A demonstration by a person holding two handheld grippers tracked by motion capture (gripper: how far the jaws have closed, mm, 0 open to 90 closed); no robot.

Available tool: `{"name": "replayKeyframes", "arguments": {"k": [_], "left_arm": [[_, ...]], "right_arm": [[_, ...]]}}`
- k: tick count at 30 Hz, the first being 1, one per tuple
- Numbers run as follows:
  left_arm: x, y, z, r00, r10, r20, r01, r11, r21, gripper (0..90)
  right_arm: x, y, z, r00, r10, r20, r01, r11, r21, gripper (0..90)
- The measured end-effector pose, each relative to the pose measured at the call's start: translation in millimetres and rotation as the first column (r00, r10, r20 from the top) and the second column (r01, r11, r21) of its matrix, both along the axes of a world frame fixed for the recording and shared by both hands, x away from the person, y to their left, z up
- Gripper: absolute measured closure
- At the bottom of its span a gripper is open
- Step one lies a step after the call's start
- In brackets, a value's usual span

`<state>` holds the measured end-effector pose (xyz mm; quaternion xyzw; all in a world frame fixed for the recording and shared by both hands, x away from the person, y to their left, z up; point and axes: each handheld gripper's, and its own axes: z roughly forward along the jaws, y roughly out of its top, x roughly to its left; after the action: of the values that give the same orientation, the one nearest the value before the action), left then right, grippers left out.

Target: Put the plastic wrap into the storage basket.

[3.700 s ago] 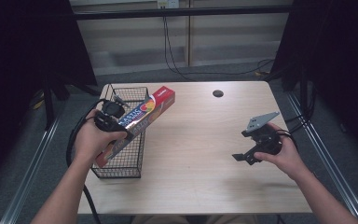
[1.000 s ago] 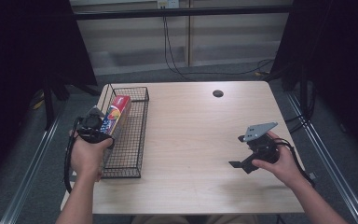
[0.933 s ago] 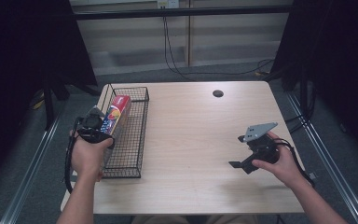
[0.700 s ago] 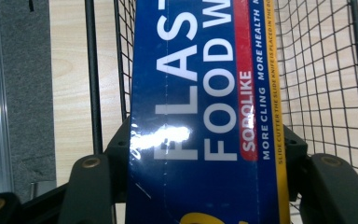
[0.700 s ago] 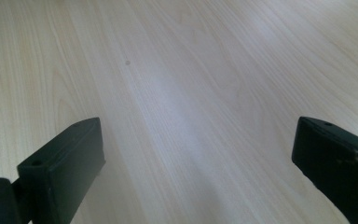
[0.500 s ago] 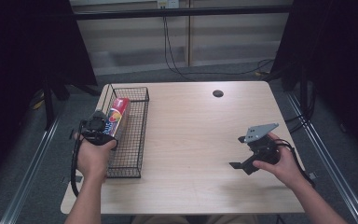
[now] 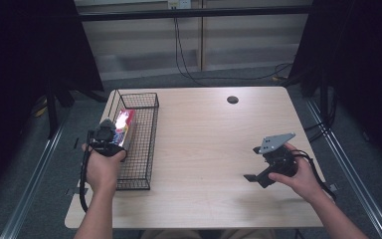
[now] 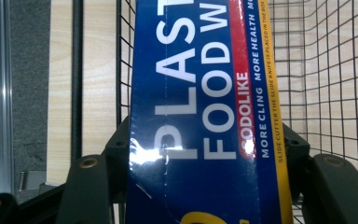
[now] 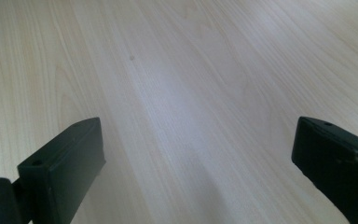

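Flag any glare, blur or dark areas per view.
High view: the food wrap box in the wire basket is blown out by glare; both sides of the frame are near black. Left gripper view: sharp print, small highlights on the glossy box. Right gripper view: soft sheen on the table, jaws slightly blurred.

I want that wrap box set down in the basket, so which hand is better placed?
Left. The left gripper already clamps the box inside the basket; the right gripper is open, across the table.

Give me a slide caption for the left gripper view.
Hand-held gripper clamping a blue plastic food wrap box inside a wire basket.
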<state>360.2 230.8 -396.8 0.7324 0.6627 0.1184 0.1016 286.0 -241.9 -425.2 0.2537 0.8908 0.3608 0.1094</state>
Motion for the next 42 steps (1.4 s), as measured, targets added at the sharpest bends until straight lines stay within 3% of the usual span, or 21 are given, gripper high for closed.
{"name": "replayKeyframes", "arguments": {"k": [9,17,20,28,36,38,42], "left_arm": [[0.2,2.0,-0.3,0.9996,0.019,-0.02,-0.02,0.9996,-0.022,39.5],[-1.1,4.8,3.2,0.9993,0.037,-0.003,-0.037,0.9966,-0.073,36.7],[-3.1,7.0,10.0,0.999,0.035,0.027,-0.033,0.995,-0.094,33.9],[-7.2,8.0,23.7,0.9979,0.009,0.063,-0.001,0.9917,-0.128,26.6],[-15.6,7.9,32.9,0.9922,-0.06,0.109,0.075,0.9877,-0.138,20.8],[-17.8,7.6,35.5,0.9904,-0.071,0.119,0.091,0.9809,-0.172,21.1],[-20.4,5.0,36.8,0.988,-0.096,0.121,0.117,0.9756,-0.185,20.5]], "right_arm": [[2.0,1.8,-1.6,0.9999,0.008,-0.007,-0.007,1.0,0.004,2.1],[1.3,2.2,-1.8,0.9999,0.012,-0.003,-0.012,1.0,0.003,2.1],[1.2,2.3,-2.1,1.0,0.009,-0.003,-0.009,1.0,0.003,2.0],[1.5,2.6,-1.9,1.0,-0.004,-0.006,0.004,1.0,0.016,2.1],[1.1,2.4,-1.9,0.9999,-0.017,-0.003,0.017,1.0,0.021,2.2],[1.1,2.4,-1.9,0.9998,-0.017,-0.003,0.017,1.0,0.025,2.3],[0.9,3.0,-2.2,0.9998,-0.021,-0.004,0.021,0.999,0.027,2.3]]}}
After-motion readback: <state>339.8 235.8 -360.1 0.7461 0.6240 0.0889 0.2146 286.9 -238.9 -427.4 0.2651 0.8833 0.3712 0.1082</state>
